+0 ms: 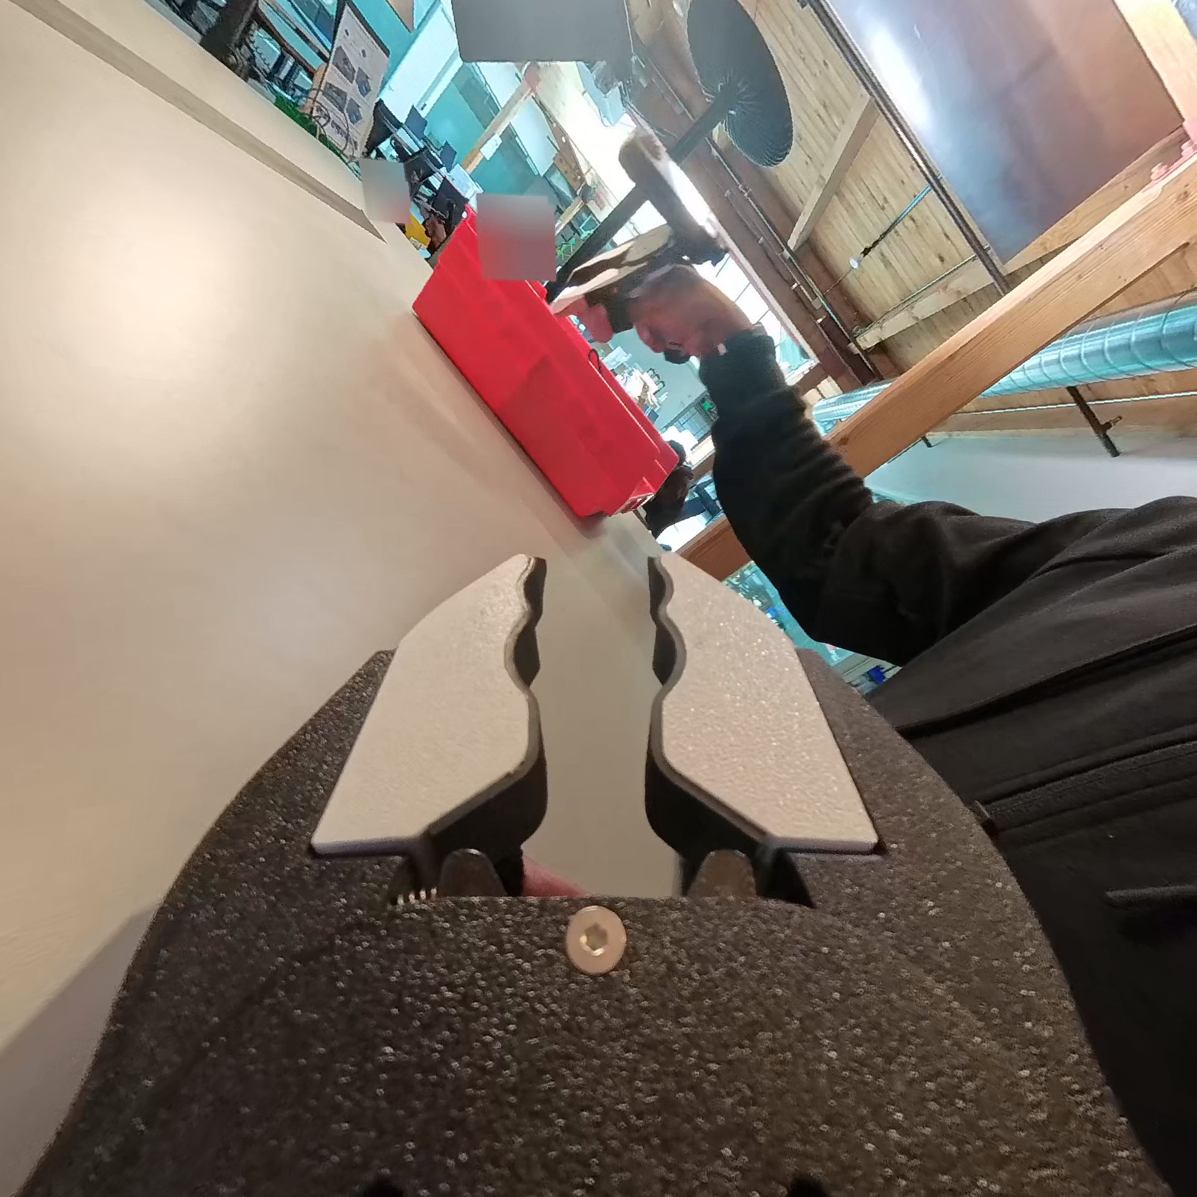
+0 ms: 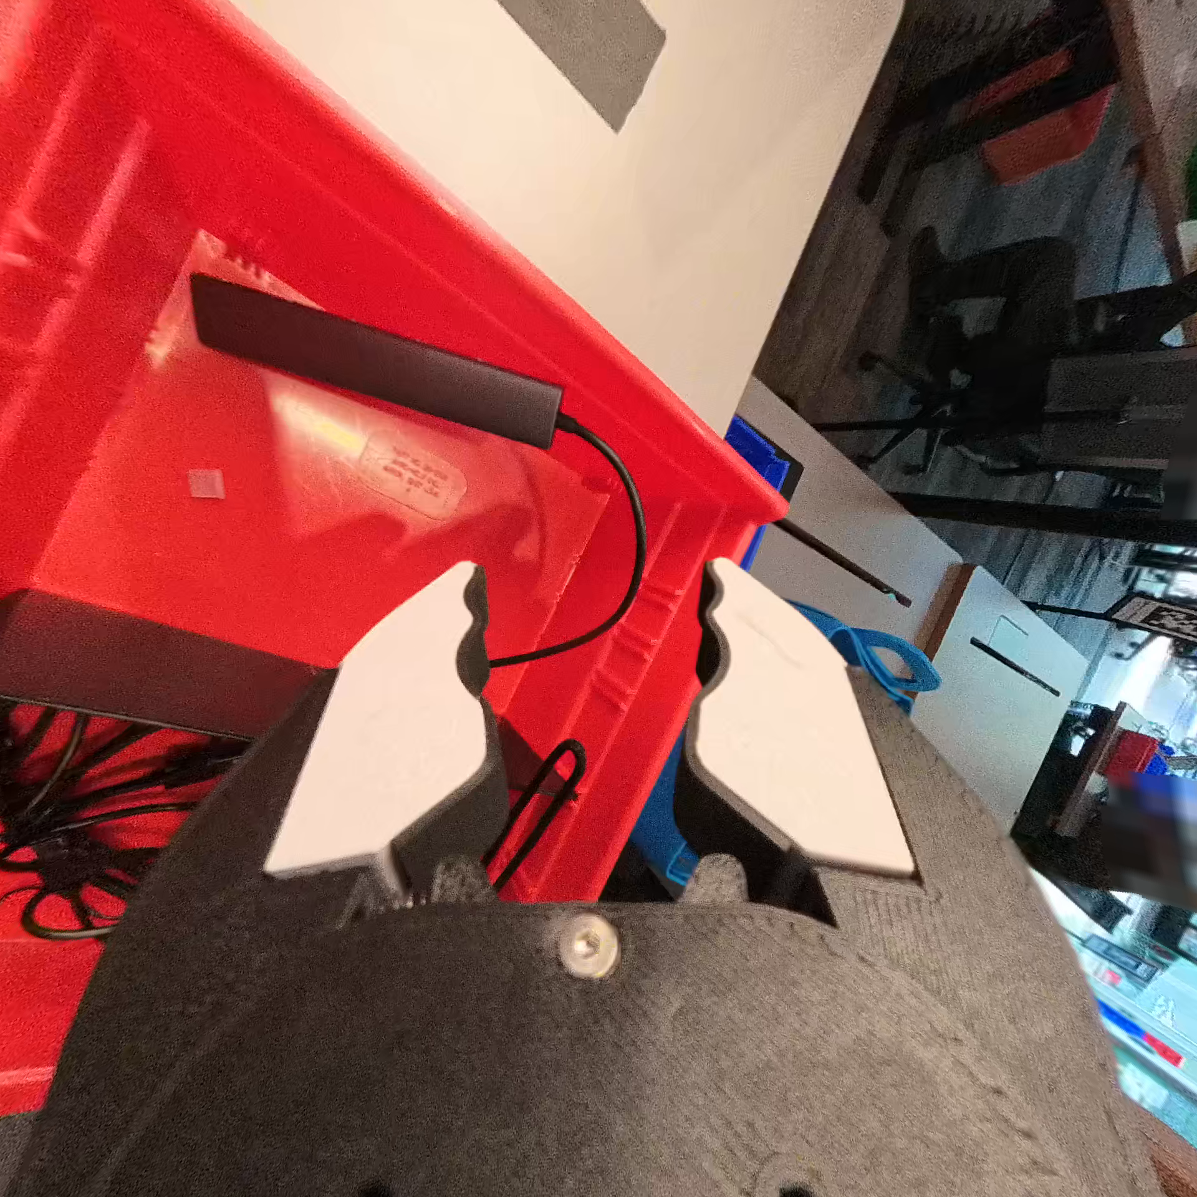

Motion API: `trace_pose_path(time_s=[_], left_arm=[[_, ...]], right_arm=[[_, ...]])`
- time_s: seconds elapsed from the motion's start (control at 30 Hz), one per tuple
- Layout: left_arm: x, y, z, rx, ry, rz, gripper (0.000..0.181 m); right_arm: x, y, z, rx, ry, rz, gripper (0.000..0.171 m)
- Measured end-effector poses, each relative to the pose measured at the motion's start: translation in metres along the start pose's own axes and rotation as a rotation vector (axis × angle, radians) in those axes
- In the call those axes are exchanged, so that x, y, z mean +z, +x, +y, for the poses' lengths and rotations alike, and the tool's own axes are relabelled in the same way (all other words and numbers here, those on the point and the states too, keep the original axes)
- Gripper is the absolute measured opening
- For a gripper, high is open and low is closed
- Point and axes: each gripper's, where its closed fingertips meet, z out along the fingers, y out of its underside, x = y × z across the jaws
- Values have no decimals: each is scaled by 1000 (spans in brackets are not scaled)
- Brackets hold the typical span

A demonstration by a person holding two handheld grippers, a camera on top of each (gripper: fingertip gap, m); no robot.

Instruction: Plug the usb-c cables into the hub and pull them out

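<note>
A slim dark hub (image 2: 369,356) lies in the red bin (image 2: 401,214) on a clear plastic bag. Its short black tail cable (image 2: 631,518) curves down and passes behind my right gripper's left finger. A tangle of black cables (image 2: 78,809) lies in the bin's lower left compartment, past a black divider (image 2: 129,661). My right gripper (image 2: 592,570) is open and empty, hovering over the bin's corner. My left gripper (image 1: 594,563) is open and empty, low over the white table (image 1: 194,453), well short of the red bin (image 1: 537,388). The right gripper (image 1: 609,272) shows blurred above that bin, held by a hand.
A person's black sleeve (image 1: 809,505) reaches over the table's right edge. A blue bin (image 2: 764,453) and a blue looped part (image 2: 887,654) sit beside the red bin. A grey patch (image 2: 596,52) marks the table. Chairs and desks stand beyond. Tip to tip, the grippers are about 55 cm apart.
</note>
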Motion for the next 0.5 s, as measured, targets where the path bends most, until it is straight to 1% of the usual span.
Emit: trace_pose_path(time_s=[0.1, 0.17, 0.23, 0.3, 0.4, 0.5], left_arm=[[-14, -6, -14, 74, 9, -67, 32], [-35, -8, -33, 137, 35, -142, 34], [-64, -9, -60, 227, 62, -258, 36], [-99, -9, -91, 327, 88, -398, 39], [-159, -14, -137, 441, 90, -637, 43], [-226, -40, -174, 468, 20, -930, 49]], right_arm=[[-38, -11, -18, -38, 144, 47, 64], [-65, -40, -33, -62, 262, 8, 63], [-89, -85, -47, -83, 367, -90, 61], [-105, -141, -58, -113, 439, -226, 60], [-117, -228, -69, -169, 477, -395, 60], [-117, -307, -74, -235, 470, -512, 60]])
